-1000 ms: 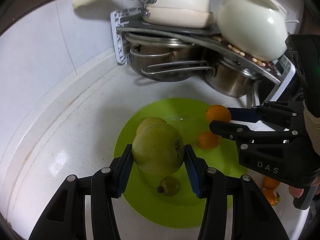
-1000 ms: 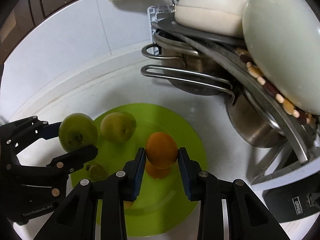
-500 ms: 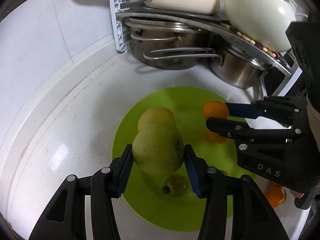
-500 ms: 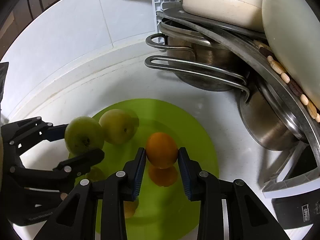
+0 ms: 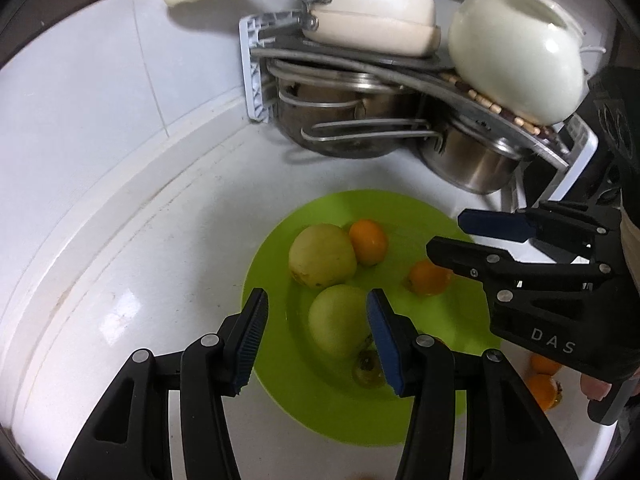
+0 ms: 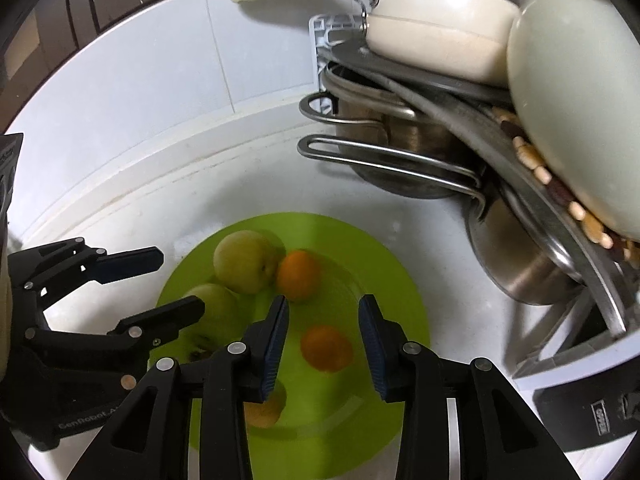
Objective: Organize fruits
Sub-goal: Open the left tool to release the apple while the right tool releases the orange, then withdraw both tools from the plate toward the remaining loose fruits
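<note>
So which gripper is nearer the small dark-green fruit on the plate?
Left. The left gripper hangs open right over the small dark-green fruit, its right finger just beside it. The right gripper is open farther off, across the plate.

I see a white counter (image 5: 132,272) under a white tiled wall (image 5: 80,92). A grey dish rack (image 5: 256,76) holds stacked steel pots (image 5: 344,120), a cream pan (image 5: 372,20) with a long handle, and a white round pot (image 5: 516,60). Wooden beads (image 6: 532,164) lie under it.
</note>
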Motion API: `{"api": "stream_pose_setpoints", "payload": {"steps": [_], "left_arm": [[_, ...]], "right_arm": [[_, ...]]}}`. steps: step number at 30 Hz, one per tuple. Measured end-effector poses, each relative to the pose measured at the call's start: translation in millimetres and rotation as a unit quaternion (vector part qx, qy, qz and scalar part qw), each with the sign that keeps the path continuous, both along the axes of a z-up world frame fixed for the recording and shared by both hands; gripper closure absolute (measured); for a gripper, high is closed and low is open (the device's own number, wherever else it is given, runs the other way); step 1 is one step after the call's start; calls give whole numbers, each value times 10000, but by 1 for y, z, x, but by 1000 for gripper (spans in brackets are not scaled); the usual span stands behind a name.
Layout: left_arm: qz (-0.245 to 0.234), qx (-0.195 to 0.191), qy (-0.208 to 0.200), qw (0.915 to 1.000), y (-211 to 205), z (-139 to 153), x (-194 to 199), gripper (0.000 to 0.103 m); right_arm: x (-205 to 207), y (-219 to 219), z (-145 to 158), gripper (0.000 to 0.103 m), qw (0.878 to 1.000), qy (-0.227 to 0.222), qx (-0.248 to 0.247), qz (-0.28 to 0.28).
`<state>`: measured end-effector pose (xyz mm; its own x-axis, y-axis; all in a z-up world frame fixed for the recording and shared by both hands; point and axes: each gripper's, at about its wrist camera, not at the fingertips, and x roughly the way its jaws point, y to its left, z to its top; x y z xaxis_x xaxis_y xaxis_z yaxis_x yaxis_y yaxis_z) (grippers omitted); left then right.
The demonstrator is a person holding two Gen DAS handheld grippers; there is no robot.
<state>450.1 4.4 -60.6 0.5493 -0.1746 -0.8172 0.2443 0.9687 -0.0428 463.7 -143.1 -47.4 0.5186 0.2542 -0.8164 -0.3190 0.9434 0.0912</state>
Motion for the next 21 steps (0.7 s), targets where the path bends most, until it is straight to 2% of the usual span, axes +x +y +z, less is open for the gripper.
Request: {"api": "stream_pose_setpoints", "payload": {"steps": [14, 16, 21], "left_arm": [[157, -137, -728, 9971, 8, 55, -60, 47], [142, -156, -822, 9964, 8, 62, -71, 46], [156, -184, -1050, 9942, 8, 75, -95, 43]], "right_arm": [[-54, -3, 42, 65, 9983, -533, 219, -72], [-63, -3, 48, 60, 9977, -635, 227, -84], [-89, -7, 65, 58, 9956, -906, 213, -137]]}}
